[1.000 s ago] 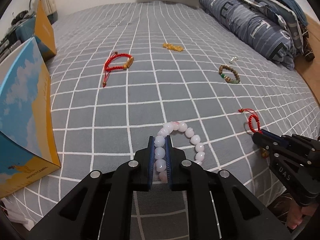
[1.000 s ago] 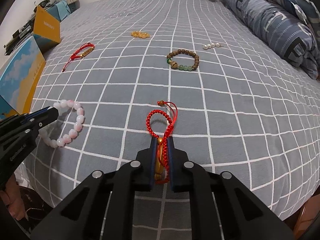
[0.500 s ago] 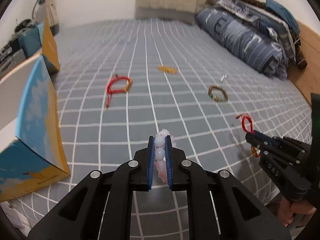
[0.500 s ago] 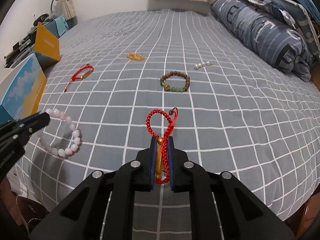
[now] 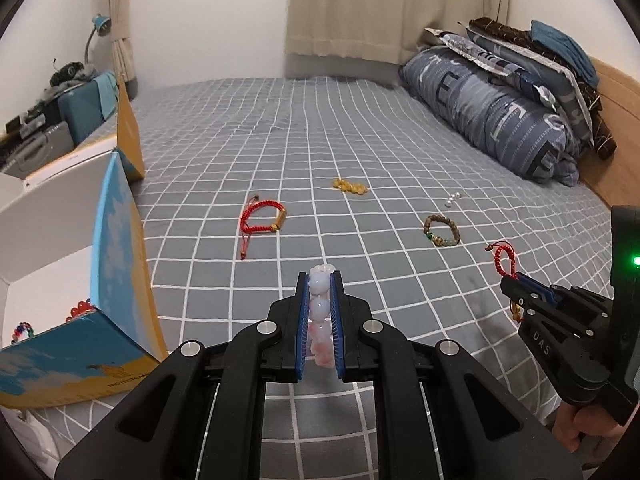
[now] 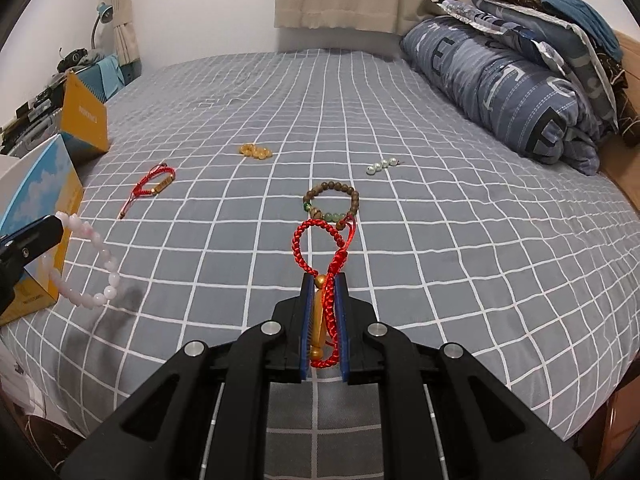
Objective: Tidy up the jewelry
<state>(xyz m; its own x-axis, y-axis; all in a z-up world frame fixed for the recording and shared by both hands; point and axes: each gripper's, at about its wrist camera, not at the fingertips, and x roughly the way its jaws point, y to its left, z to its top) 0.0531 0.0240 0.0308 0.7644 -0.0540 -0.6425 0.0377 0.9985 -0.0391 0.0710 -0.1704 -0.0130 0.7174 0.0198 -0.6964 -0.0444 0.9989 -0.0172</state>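
Left hand-held gripper clamped on the pink bead bracelet; in the right view the bracelet hangs off its tip, clear of the bed. Right hand-held gripper clamped on a red cord bracelet with a gold bead, loop sticking out past the tips. Both pieces are held above the checked bedspread, none touching it.

Near left: open blue-and-yellow box, white inside. Some beads, red and multicoloured, show at its near corner, so a few pieces look already put away, count unclear. A second yellow box stands further back on the left.

Still lying on the bed, mid-distance: brown bead bracelet with green stones, another red cord bracelet with a gold tube, a short string of pearls, and further off a small amber bead cluster. All well apart from each other.

Judgement: task partway. Two pieces in hand need dropping into the box, four loose pieces left to collect. Folded quilts and curtain at the far end, not involved.
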